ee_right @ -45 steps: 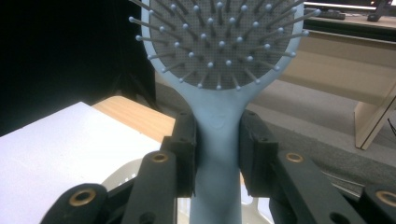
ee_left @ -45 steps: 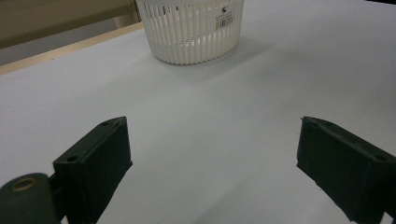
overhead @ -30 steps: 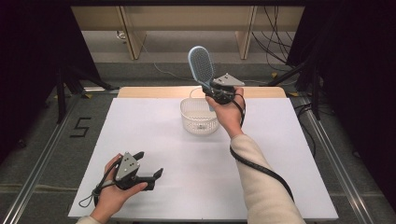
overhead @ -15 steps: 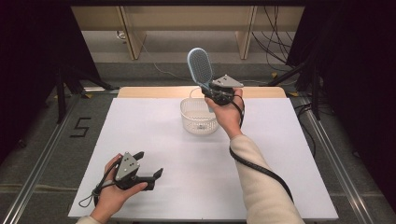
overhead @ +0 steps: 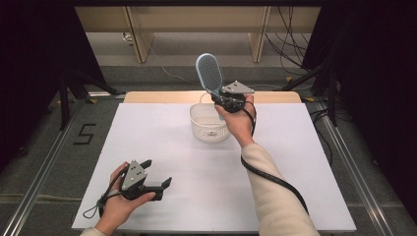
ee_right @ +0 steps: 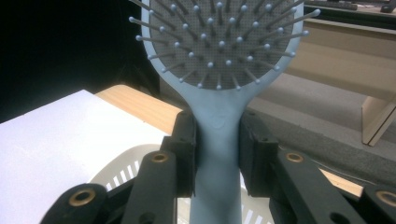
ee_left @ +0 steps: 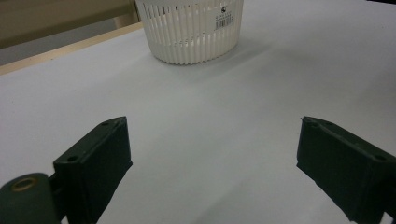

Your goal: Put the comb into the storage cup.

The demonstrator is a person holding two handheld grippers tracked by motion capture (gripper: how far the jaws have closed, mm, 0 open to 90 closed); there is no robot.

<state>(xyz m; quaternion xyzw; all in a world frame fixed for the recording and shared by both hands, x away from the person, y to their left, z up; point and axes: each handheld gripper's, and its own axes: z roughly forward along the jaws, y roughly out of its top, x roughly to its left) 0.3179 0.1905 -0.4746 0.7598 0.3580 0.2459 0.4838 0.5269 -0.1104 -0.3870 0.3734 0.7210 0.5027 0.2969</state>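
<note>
Your white table (overhead: pixel 162 147) fills mid-frame; the basket (overhead: pixel 209 123) sits at upper centre. Above it, your right gripper (overhead: pixel 222 98) clamps the blue hairbrush (overhead: pixel 208 73) upright by its handle. At lower left, your left gripper (overhead: pixel 156 174) rests, jaws wide apart.

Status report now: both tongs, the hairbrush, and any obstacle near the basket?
Right tongs shut on light blue plastic hairbrush, upright above white slotted plastic basket. Left tongs open, nothing between them. No obstacle at basket.

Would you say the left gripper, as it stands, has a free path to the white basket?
Probably yes: the left gripper is open, and only bare white table lies between it and the basket.
</note>
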